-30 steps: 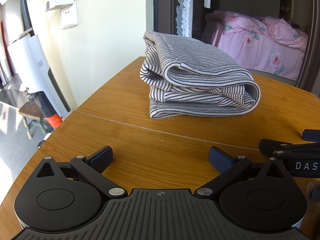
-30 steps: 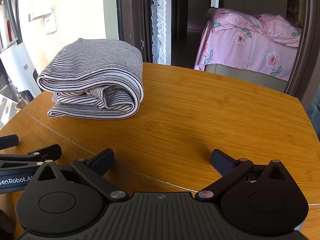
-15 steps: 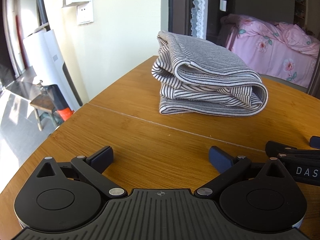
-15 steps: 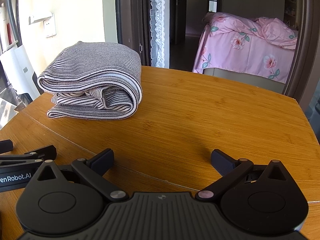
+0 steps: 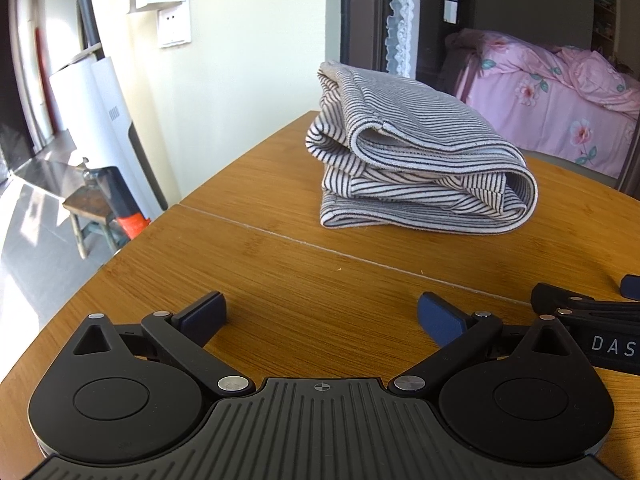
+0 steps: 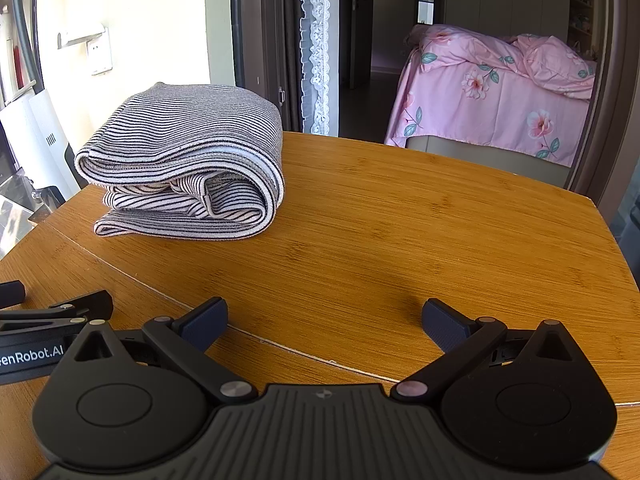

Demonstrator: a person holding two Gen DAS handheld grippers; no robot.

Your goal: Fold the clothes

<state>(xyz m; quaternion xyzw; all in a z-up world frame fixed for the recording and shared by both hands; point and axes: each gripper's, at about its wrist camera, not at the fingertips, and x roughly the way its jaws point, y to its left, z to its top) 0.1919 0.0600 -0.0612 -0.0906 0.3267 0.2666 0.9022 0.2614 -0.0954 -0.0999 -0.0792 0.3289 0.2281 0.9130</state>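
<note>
Pretty clearly someone's home. There's a round bamboo-grain wooden dining table (image 6: 400, 216), and an open doorway trimmed with a white lace curtain (image 6: 316, 44) leads into a bedroom where a bed wears a pink floral duvet (image 6: 492, 88). A white wall socket (image 5: 174, 28) sits on the cream wall, plus a small wooden stool (image 5: 90, 210) on the shiny tiled floor.

Sharp, sunlit (fisheye-bent edges)

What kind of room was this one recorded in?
Most likely a home dining area: a wooden table holds a folded striped garment, and a doorway behind opens onto a bed with a pink floral cover.
</note>
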